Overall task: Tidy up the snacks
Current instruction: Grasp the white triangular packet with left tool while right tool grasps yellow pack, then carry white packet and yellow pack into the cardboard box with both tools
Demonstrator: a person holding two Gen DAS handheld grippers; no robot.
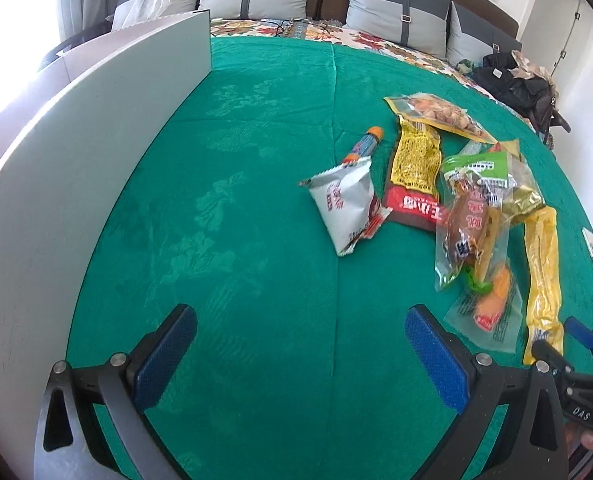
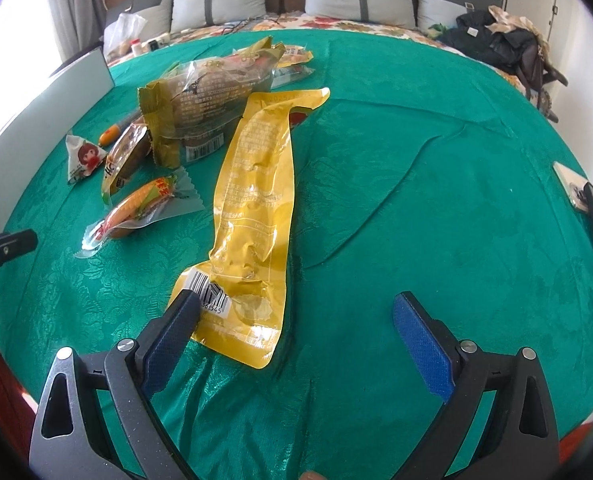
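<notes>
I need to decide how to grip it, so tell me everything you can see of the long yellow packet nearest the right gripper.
The long yellow packet is a narrow, glossy, crinkled plastic pouch, seemingly vacuum-sealed around lumpy contents. Its visible side carries small printed text and a white barcode label near the close end. It lies flat on the green bedspread, running from the snack pile toward the camera. Its far end lies against other packets. The open right gripper straddles the near end, and its left finger overlaps the barcode corner; actual contact is unclear.

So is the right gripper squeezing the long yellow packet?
No, the right gripper is wide open; the long yellow packet lies flat on the green cloth, its end beside one finger.
</notes>
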